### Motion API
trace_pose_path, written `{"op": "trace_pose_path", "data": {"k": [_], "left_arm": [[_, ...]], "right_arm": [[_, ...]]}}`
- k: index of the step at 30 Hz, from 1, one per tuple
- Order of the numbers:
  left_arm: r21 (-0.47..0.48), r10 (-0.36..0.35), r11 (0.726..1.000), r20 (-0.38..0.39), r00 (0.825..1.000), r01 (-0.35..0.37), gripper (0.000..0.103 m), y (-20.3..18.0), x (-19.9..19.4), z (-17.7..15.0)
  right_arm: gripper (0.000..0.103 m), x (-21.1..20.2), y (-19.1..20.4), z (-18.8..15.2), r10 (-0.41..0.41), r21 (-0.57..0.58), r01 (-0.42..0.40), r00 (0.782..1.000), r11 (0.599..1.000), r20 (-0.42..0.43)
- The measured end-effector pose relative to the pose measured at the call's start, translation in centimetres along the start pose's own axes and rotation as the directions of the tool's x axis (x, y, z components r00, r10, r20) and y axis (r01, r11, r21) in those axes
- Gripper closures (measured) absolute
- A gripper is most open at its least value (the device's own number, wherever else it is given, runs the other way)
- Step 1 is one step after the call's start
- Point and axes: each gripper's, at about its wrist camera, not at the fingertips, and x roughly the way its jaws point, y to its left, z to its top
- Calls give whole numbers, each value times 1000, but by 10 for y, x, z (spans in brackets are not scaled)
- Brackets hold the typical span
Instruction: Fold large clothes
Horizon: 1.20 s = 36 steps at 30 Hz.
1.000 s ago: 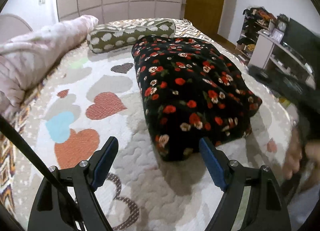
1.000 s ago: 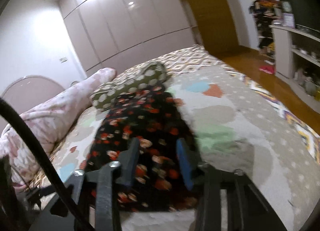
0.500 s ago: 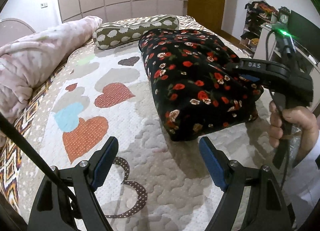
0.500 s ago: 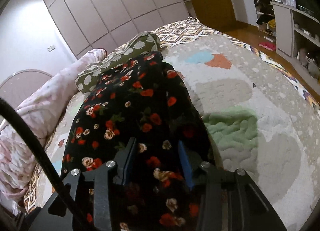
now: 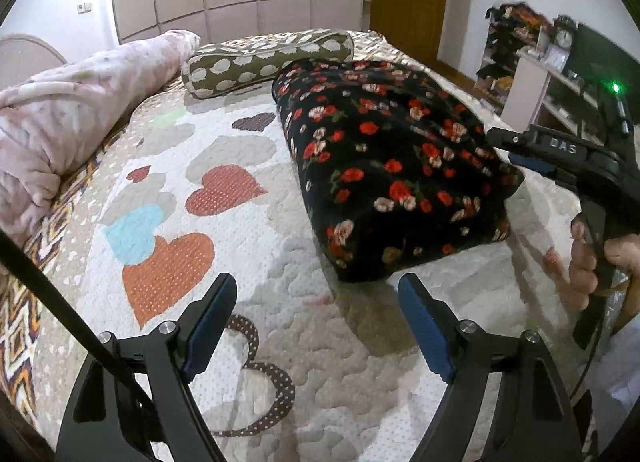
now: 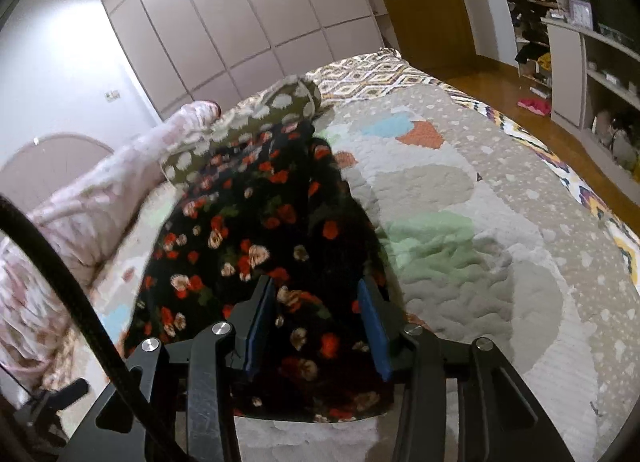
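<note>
A thick black garment with red and cream flowers (image 5: 384, 158) lies folded in a bundle on the bed. My left gripper (image 5: 316, 314) is open and empty, hovering over the quilt just in front of the bundle's near corner. My right gripper (image 6: 316, 322) is over the bundle's near right edge (image 6: 256, 246), its blue pads on either side of a thick fold of the cloth; it also shows in the left wrist view (image 5: 560, 166) at the bundle's right side, held by a hand.
A quilt with heart shapes (image 5: 200, 198) covers the bed. A rolled pink blanket (image 5: 68, 122) lies along the left, a spotted olive bolster (image 5: 264, 62) at the head. Shelves (image 6: 592, 70) and a wooden floor are to the right of the bed.
The right gripper has come down onto the bundle's right edge and now straddles the cloth. The left gripper has drawn back a little and stays open.
</note>
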Motion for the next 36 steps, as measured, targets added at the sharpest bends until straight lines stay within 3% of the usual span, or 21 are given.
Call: {"op": "trace_pose_path", "data": {"k": [2, 5, 10, 12, 16, 19, 25, 28, 32, 36], "left_arm": [[-55, -54, 997, 9, 999, 54, 21, 13, -1, 10], [-142, -127, 981, 16, 992, 128, 15, 34, 10, 28], [-238, -256, 940, -26, 966, 243, 15, 66, 55, 60], [-248, -331, 919, -56, 942, 308, 15, 70, 74, 68], [-307, -468, 855, -106, 877, 419, 15, 72, 112, 78], [-297, -512, 836, -115, 851, 462, 11, 63, 127, 80], [-317, -557, 807, -129, 821, 498, 4, 46, 148, 81], [-359, -573, 789, -137, 808, 499, 0, 43, 158, 79], [-427, -618, 742, -139, 774, 516, 0, 44, 173, 78], [-451, -622, 733, -141, 770, 509, 0, 39, 182, 82]], "right_arm": [[29, -3, -6, 8, 22, 25, -22, 1000, 999, 11], [22, 6, -13, 23, 59, 64, -58, 998, 996, -6], [20, 52, -25, 41, 87, 102, -75, 989, 992, -121], [18, 70, -32, 45, 116, 132, -96, 981, 987, -155], [14, 95, -45, 52, 187, 194, -151, 965, 969, -181], [9, 110, -50, 52, 199, 198, -159, 959, 967, -202], [3, 129, -69, 42, 310, 301, -241, 927, 923, -209], [2, 131, -70, 42, 327, 306, -257, 923, 916, -204], [1, 134, -69, 44, 349, 320, -272, 913, 907, -213], [4, 139, -65, 45, 389, 332, -306, 895, 892, -217]]}}
